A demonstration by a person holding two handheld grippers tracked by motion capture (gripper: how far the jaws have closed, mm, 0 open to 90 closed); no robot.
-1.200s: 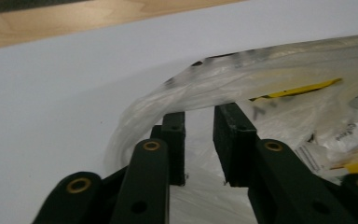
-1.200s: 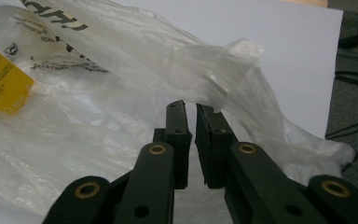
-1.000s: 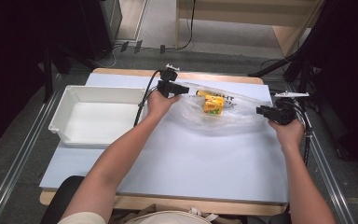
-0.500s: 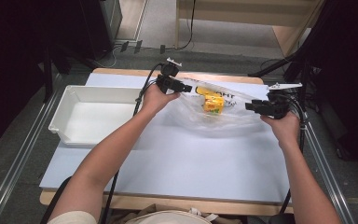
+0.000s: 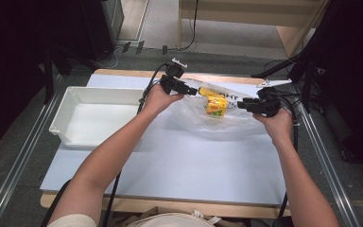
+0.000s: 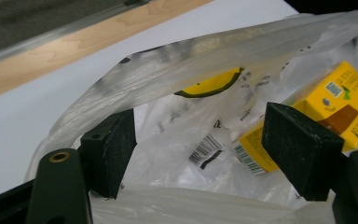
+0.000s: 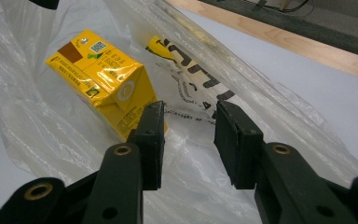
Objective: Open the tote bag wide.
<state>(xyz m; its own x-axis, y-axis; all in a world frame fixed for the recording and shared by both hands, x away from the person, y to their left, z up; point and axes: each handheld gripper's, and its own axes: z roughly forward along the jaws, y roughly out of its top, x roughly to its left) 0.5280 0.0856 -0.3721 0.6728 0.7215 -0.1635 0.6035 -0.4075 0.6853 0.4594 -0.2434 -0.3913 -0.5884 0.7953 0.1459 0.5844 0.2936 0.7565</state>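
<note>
I have both grippers at the mouth of the clear plastic bag [image 5: 217, 120], which lies at the far middle of the table [image 5: 170, 161] with the yellow carton [image 5: 216, 105] inside. My left gripper [image 6: 200, 149] stands wide open around the bag's rim; my right gripper [image 7: 189, 135] is part open, film between its jaws, not yet pinched. I judge this the bag-opening step: next, both should close on opposite edges and spread them.

Lab/studio: black curtains [image 5: 19, 56], floor cables [image 5: 194, 28], rail-framed table [image 5: 170, 161].
</note>
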